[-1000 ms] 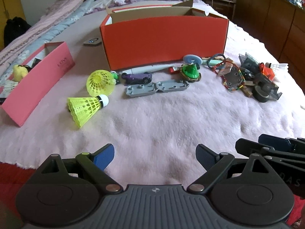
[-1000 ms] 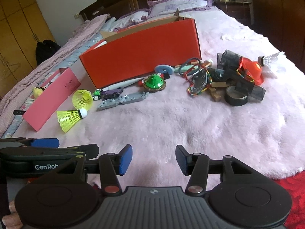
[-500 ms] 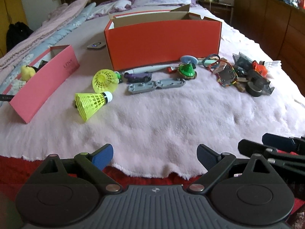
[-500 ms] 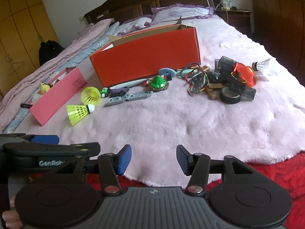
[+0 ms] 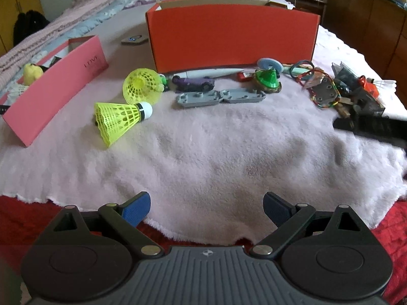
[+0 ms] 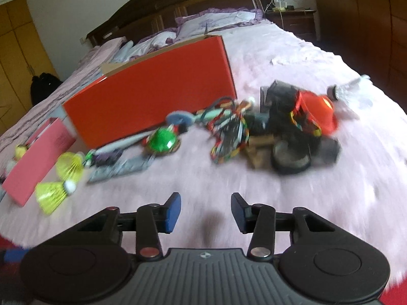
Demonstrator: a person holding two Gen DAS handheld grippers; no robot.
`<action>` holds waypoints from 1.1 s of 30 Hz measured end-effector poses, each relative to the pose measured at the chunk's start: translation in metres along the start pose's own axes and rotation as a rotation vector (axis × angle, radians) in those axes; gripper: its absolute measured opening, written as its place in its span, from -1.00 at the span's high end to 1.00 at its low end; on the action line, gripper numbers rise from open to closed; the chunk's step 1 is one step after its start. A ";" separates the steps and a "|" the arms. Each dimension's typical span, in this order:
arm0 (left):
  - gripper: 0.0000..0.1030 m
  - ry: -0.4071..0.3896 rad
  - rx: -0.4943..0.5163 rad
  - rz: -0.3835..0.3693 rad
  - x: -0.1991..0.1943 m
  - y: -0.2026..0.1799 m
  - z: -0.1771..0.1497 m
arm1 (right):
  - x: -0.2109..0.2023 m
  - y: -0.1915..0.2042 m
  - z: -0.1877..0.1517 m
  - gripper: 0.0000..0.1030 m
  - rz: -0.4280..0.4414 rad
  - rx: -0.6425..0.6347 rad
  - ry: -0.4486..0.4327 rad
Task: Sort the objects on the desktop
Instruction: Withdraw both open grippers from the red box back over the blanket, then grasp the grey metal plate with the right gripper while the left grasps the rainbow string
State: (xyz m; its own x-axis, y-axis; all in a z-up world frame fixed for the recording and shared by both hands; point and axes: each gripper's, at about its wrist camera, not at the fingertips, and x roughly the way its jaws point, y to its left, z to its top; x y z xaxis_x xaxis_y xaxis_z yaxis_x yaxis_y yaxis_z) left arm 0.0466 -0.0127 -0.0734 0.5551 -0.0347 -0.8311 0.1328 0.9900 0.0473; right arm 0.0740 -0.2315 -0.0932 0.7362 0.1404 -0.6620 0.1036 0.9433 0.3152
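While a fluffy pale pink blanket [image 5: 203, 152] is being spread across a bed, a large orange box [image 5: 232, 40] is being shown standing open-topped near its middle, and every place below is given from that box. To the left of the box, a long pink box [image 5: 54, 89] is lying at an angle, with a yellow toy [image 5: 31, 72] just seen inside it. In front of the orange box and to its right, a dark heap of clutter [image 6: 287, 127] is being shown, with a black tape roll [image 6: 291, 156], a red cap-like piece [image 6: 318, 113] and a multicoloured cord [image 6: 229, 139] tangled in it; the right wrist view is blurred, so finer parts cannot be told. Beyond that heap, further right of the box, a white shuttlecock [image 6: 348, 90] is lying. In front of the box's left corner, two yellow shuttlecocks [image 5: 119, 118] are lying close together. Directly before the box's front wall, a grey hinged plate [image 5: 220, 96], a purple toy car [image 5: 193, 81], a white pen-like tube [image 5: 211, 71], a green spinning top [image 5: 268, 80] and a blue disc [image 5: 269, 64] are being shown. Well in front of the box, over the blanket's near edge, the left gripper [image 5: 206, 204] is being held with its blue pads spread wide, gripping nothing. The right gripper [image 6: 205, 209] is being held over the blanket, nearer the heap, its fingers likewise parted and empty.
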 end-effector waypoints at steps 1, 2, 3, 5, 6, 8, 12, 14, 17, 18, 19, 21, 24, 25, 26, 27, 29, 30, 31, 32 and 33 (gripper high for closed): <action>-0.86 0.003 0.000 0.001 0.002 0.000 0.000 | 0.008 -0.002 0.006 0.10 -0.003 0.005 -0.007; -0.86 0.007 0.002 0.003 0.004 0.000 0.000 | 0.016 -0.004 0.011 0.11 -0.006 0.016 -0.014; -0.86 0.011 0.003 0.005 0.006 0.000 0.001 | 0.023 -0.006 0.017 0.12 -0.011 0.028 -0.018; -0.86 0.018 0.007 0.010 0.010 0.000 0.000 | 0.037 -0.011 0.025 0.14 -0.026 0.055 -0.020; -0.86 0.022 0.008 0.011 0.011 0.000 -0.001 | 0.044 -0.013 0.029 0.15 -0.035 0.067 -0.022; -0.86 0.029 0.007 0.012 0.013 0.001 -0.001 | 0.056 -0.015 0.034 0.28 -0.048 0.081 -0.015; -0.86 0.028 0.004 0.014 0.014 0.003 0.000 | 0.066 -0.018 0.037 0.81 -0.044 0.104 -0.010; -0.86 0.022 0.002 0.014 0.013 0.003 0.001 | 0.057 -0.016 0.032 0.86 -0.018 0.102 -0.032; -0.86 0.018 -0.002 0.010 0.012 0.004 0.002 | 0.037 -0.012 0.019 0.86 0.030 0.111 -0.035; -0.86 0.017 -0.002 0.007 0.011 0.004 0.002 | 0.029 -0.012 0.012 0.86 0.050 0.119 -0.032; -0.86 0.015 -0.001 0.005 0.010 0.003 0.001 | 0.021 -0.011 0.005 0.86 0.070 0.130 -0.028; -0.86 0.010 0.004 0.000 0.008 0.002 0.001 | 0.006 -0.011 -0.009 0.86 0.105 0.150 -0.013; -0.86 -0.001 0.016 -0.011 0.005 -0.002 0.002 | -0.015 -0.010 -0.029 0.86 0.131 0.161 0.007; -0.86 -0.005 0.021 -0.015 0.004 -0.004 0.002 | -0.021 -0.011 -0.035 0.86 0.136 0.166 0.014; -0.86 -0.008 0.026 -0.019 0.004 -0.006 0.003 | -0.025 -0.012 -0.039 0.86 0.137 0.173 0.020; -0.86 -0.011 0.031 -0.023 0.003 -0.007 0.004 | -0.029 -0.013 -0.043 0.86 0.138 0.179 0.027; -0.86 -0.016 0.039 -0.035 0.004 -0.012 0.007 | -0.034 -0.018 -0.050 0.86 0.136 0.196 0.038; -0.86 -0.018 0.042 -0.041 0.004 -0.015 0.009 | -0.036 -0.020 -0.052 0.86 0.135 0.205 0.041; -0.86 -0.021 0.046 -0.047 0.005 -0.017 0.011 | -0.037 -0.022 -0.054 0.86 0.135 0.214 0.043; -0.86 -0.023 0.049 -0.054 0.005 -0.020 0.013 | -0.038 -0.024 -0.055 0.86 0.135 0.221 0.044; -0.86 -0.025 0.053 -0.060 0.006 -0.022 0.015 | -0.039 -0.025 -0.056 0.86 0.135 0.224 0.043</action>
State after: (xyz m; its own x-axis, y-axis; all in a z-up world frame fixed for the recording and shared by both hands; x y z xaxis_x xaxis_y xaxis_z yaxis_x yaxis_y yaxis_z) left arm 0.0593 -0.0370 -0.0706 0.5650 -0.0978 -0.8193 0.2093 0.9775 0.0276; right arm 0.0052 -0.2434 -0.1138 0.7245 0.2774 -0.6310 0.1559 0.8257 0.5421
